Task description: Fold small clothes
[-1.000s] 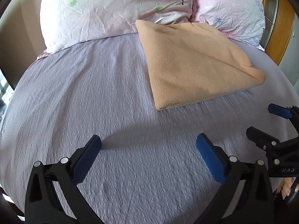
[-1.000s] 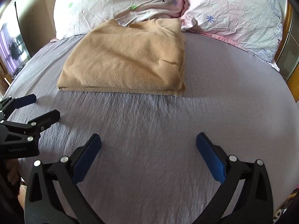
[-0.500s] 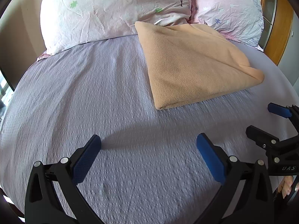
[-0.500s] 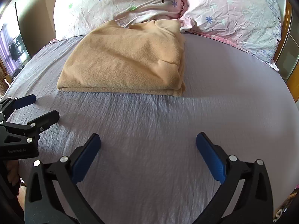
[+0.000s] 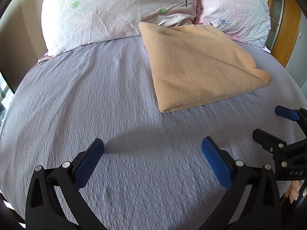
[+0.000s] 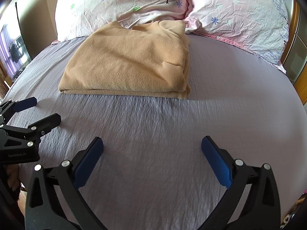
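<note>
Folded tan garment (image 6: 130, 61) ahead of left gripper (image 5: 152, 153) and right gripper (image 6: 152, 151), both wide, empty.

Both units same build: left gripper (image 5: 152, 158) and right gripper (image 6: 152, 157) are matte black plastic frames with triangular cutouts in the finger arms. Fingertips (image 5: 89, 161) carry dark blue pads with fine dotted texture. Round silver screws (image 5: 66, 164) sit at the finger pivots. White lettering on the bodies: "UAS" on one side (image 5: 296, 172), "GenRobot.AI" on the other (image 6: 16, 155). Bare skin of the right hand (image 5: 294, 190) at frame edge.
</note>
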